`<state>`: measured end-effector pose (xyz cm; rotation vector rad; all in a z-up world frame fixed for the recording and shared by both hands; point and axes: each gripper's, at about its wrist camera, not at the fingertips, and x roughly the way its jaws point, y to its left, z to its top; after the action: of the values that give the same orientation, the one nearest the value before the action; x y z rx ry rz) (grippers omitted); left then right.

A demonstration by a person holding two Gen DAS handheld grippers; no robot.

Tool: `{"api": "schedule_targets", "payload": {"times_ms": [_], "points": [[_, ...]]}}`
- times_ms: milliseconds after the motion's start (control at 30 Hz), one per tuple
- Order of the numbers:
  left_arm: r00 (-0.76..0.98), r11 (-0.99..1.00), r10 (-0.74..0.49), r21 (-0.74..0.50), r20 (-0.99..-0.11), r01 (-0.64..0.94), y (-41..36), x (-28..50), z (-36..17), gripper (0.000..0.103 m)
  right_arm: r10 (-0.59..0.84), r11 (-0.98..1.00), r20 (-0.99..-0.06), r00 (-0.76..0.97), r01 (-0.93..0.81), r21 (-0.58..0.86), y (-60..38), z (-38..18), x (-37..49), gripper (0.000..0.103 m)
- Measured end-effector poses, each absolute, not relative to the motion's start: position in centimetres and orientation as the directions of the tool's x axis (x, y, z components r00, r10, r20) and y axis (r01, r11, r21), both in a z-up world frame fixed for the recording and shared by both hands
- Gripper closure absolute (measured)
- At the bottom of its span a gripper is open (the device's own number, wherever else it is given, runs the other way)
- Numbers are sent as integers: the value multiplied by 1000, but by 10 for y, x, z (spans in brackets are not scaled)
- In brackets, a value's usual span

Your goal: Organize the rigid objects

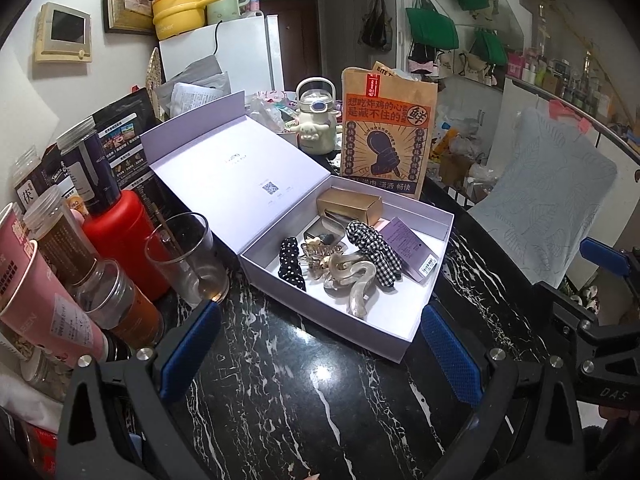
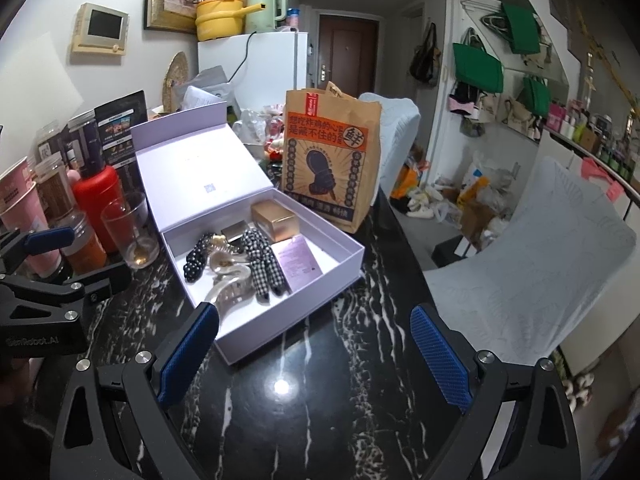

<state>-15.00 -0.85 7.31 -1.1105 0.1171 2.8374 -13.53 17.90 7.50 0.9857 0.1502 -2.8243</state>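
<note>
A pale lilac box [image 1: 416,344] sits open on the black marble counter [image 1: 304,400], its hinged lid [image 1: 224,168] laid back toward the counter's left edge, where jars and a red bottle [image 1: 124,236] crowd together beside a clear drinking glass [image 1: 184,256]. Inside the box lie a gold carton [image 1: 348,204] at the far wall, a purple card packet [image 1: 408,248] against the right wall, a black-and-white checked scrunchie [image 1: 372,244] just beside the packet, a black dotted scrunchie [image 1: 290,260] toward the left wall, and a clear wavy hair claw [image 1: 352,280] in the middle, touching both scrunchies. A printed brown paper bag [image 1: 386,136] stands upright just behind the box toward the far edge of the counter. The left tool [image 1: 320,344] hovers above the near part of the counter with its blue pads spread wide and nothing between them, the box's near wall lying ahead of it. The right tool [image 2: 316,356] hangs likewise wide apart and empty over the near edge, the box's near corner just beside its left pad [image 2: 188,352].
</note>
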Motion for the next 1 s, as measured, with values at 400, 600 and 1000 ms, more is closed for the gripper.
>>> {"api": "schedule_targets", "payload": {"times_ms": [400,600,1000], "points": [[-724,-992,58,42,-688,-120,-7,-152,72,1,-101,-984,-631,-769,169,-49,180,73,-137,5],[-721,-991,63,42,-690,-127,-7,-152,72,1,-100,-984,-631,-769,169,-49,180,73,-138,5],[-717,-991,69,35,-694,-129,-8,-152,72,1,-98,-984,-634,-767,168,-51,181,70,-139,5]]}}
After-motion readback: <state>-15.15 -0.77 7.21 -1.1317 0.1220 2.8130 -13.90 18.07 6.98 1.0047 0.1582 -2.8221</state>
